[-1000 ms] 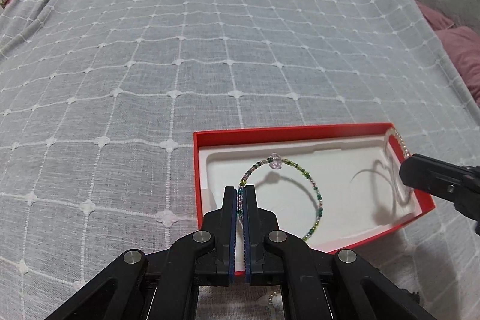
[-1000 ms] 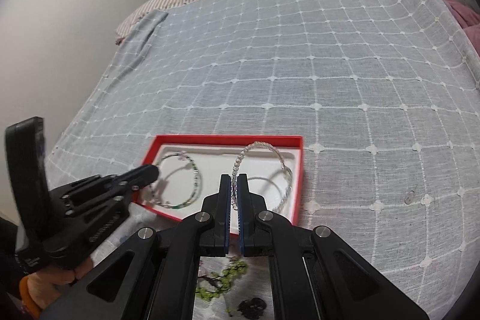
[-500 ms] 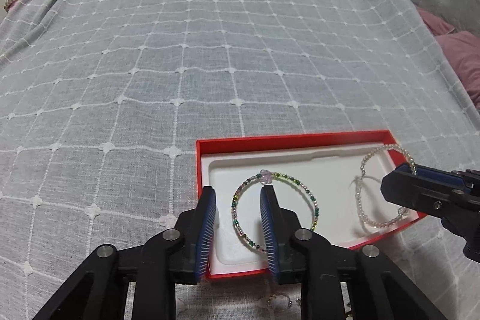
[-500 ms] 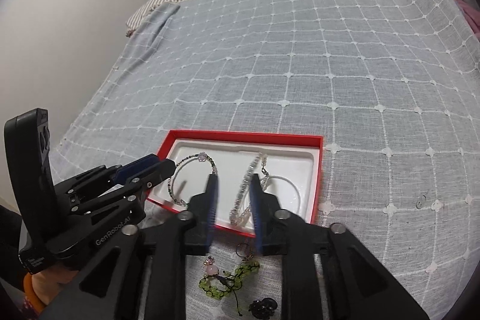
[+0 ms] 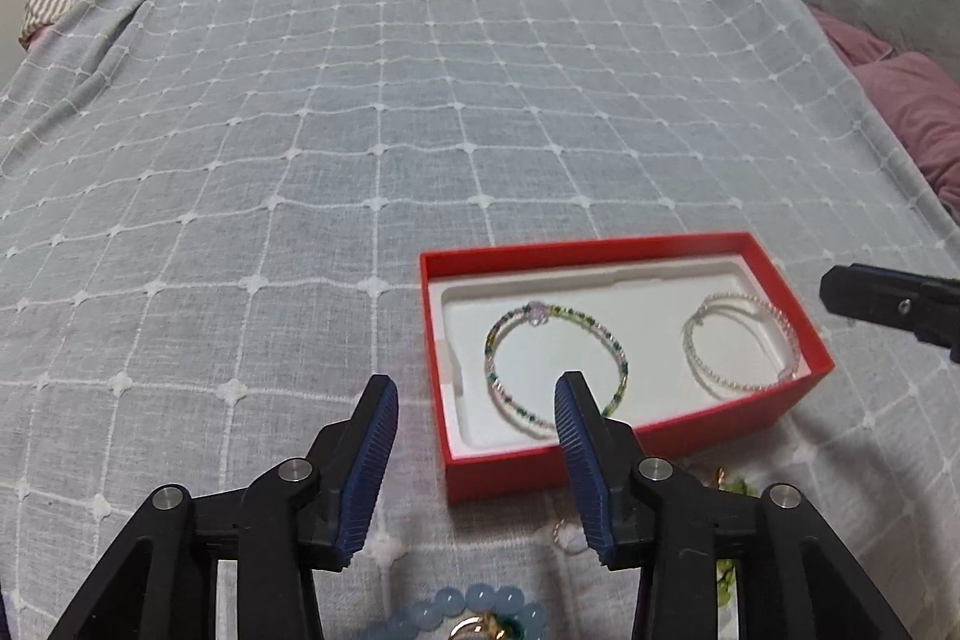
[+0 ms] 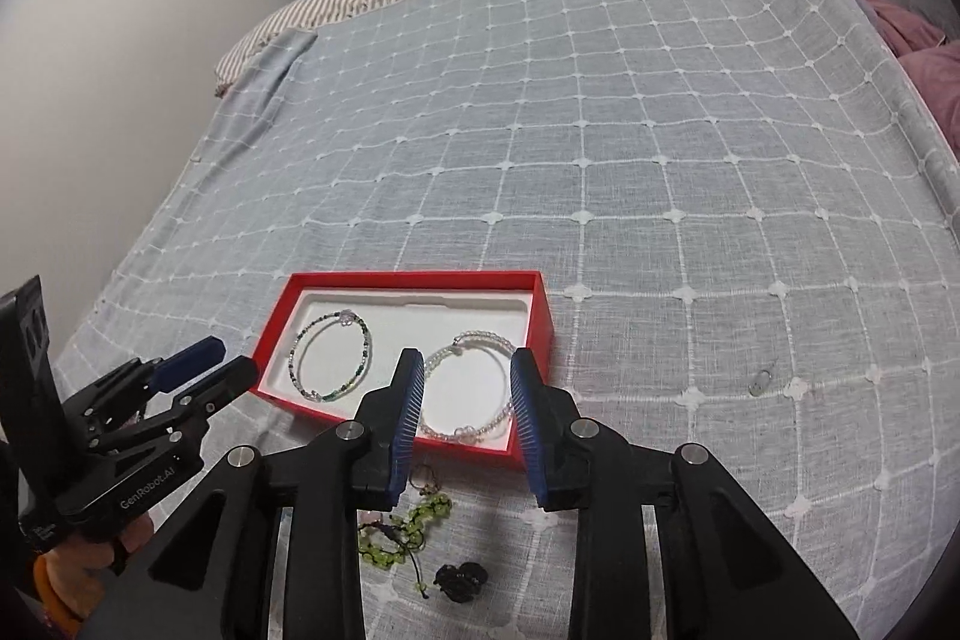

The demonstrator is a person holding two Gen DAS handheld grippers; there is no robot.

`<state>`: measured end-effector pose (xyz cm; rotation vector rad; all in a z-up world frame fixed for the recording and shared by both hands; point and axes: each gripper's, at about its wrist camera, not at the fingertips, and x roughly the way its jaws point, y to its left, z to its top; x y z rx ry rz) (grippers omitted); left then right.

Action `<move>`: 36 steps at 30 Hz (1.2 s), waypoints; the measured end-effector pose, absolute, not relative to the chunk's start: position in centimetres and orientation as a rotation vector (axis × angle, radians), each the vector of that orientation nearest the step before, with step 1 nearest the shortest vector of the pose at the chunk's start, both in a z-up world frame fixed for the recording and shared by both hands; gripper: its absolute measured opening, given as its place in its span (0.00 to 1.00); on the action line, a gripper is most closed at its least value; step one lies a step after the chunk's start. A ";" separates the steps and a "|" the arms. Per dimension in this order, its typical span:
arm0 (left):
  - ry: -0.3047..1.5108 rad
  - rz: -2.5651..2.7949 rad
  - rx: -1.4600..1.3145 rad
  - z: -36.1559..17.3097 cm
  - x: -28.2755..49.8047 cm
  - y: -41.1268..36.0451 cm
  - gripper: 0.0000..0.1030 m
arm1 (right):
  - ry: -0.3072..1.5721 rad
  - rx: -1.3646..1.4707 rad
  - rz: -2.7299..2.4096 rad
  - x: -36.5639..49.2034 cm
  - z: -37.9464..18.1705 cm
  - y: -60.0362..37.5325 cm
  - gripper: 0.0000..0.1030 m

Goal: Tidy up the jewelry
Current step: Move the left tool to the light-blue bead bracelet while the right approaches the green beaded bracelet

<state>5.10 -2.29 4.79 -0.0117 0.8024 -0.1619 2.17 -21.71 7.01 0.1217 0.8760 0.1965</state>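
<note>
A red box (image 5: 600, 247) with a white liner sits on the bed; it also shows in the right wrist view (image 6: 543, 304). In it lie a green and purple beaded bracelet (image 5: 621, 367) (image 6: 366, 346) on the left and a clear beaded bracelet (image 5: 783, 328) (image 6: 480, 337) on the right. My left gripper (image 5: 477, 397) is open and empty, just in front of the box's left end. My right gripper (image 6: 467, 367) is open and empty, above the box's near right part.
Loose jewelry lies on the grey checked bedspread (image 6: 600, 130) in front of the box: a light green beaded piece (image 6: 414, 520), a small black piece (image 6: 459, 580), a pale blue bead bracelet (image 5: 474, 601). A small ring-like item (image 6: 759, 382) lies to the right. Pillows (image 5: 912, 112) are at the right.
Both grippers let go of their bracelets, opened wide and drew back toward me. The two bracelets now lie flat in the box.
</note>
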 end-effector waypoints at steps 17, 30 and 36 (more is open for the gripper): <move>0.943 -0.164 0.033 2.0 1.3 0.4 0.82 | 0.924 -0.026 0.183 -2.5 5.2 -20.2 0.60; 1.007 -0.161 0.056 -0.1 -1.2 2.7 0.83 | 0.985 -0.101 0.157 -5.4 2.3 -20.7 0.60; 1.017 -0.153 -0.024 -0.3 -1.0 3.9 0.82 | 1.020 -0.116 0.143 -5.4 1.1 -20.6 0.60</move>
